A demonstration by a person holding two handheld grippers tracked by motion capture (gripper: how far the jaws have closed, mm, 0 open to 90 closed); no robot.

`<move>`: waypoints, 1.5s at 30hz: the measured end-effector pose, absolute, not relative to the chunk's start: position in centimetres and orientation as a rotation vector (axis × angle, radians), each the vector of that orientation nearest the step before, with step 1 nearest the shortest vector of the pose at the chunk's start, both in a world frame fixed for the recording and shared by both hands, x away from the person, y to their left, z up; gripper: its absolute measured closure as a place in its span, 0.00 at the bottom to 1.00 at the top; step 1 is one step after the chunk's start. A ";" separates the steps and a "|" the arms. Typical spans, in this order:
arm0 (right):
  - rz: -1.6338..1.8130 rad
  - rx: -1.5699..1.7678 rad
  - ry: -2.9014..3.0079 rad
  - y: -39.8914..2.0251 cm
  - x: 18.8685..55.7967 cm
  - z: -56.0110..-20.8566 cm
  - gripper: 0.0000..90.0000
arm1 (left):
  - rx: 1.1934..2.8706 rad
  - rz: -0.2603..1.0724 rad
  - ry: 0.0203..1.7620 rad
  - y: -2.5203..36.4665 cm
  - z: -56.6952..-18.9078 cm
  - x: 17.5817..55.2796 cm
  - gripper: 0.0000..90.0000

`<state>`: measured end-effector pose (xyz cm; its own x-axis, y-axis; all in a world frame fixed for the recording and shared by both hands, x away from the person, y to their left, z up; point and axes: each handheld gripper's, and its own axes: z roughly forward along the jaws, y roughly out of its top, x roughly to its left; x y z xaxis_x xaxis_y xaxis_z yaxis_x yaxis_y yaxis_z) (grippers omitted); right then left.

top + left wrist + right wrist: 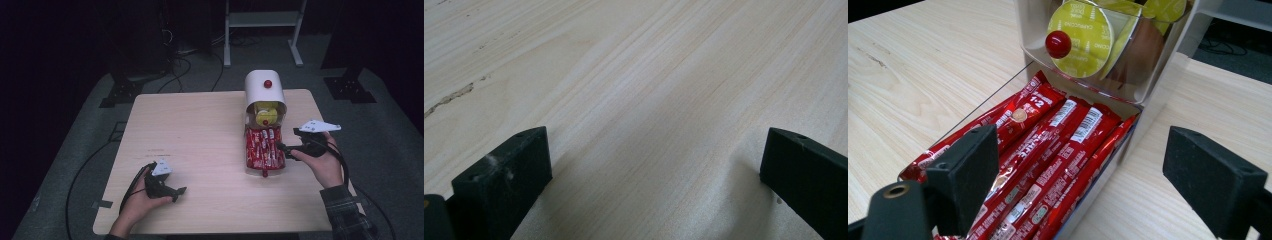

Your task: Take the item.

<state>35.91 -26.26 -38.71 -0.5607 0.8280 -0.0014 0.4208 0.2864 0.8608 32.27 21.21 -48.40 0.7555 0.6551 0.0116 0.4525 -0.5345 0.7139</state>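
On the pale wooden table (200, 130), near its front edge and well to the left of the work: left gripper (172, 192), resting low in the person's left hand (137, 202), jaws spread wide, nothing between them but bare wood grain in the left gripper view (654, 165). Farther right, ahead of the right gripper: white dispenser box (265, 90) with its clear lower drawer (998, 100) pulled open toward the person, packed with red sachets (1048, 150) lying lengthwise; above the drawer, an upper compartment holding yellow-green capsules (1080, 37), fronted by a small red knob (1058, 44). At the right of the drawer, just beside its side wall: right gripper (280, 148), carried in the person's right hand (325, 165), jaws standing fully apart, gripping nothing, aimed along the sachets in the right gripper view (1073, 185). Step in hand, by the look of it: approach to the open drawer, with 1 sachet yet to be picked. Next move likely calls for lowering the right jaws over a single sachet near its closer end, narrow enough to avoid pinching 2 at once, then closing gently on the slippery foil and lifting clear of the thin drawer wall; left gripper possibly needed to steady the box.
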 end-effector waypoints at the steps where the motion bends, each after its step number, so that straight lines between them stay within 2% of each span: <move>1: 1.198 1.113 2.114 -26.1 36.0 -38.8 0.16 | 2.228 0.363 0.825 21.2 -48.4 32.3 0.00; 34: 1.188 1.112 2.163 -23.4 37.9 -40.4 0.17 | 2.229 0.362 0.825 21.2 -48.4 32.3 0.00; 45: 1.168 1.096 2.180 -22.6 38.2 -40.9 0.24 | 2.229 0.362 0.825 21.2 -48.4 32.3 0.00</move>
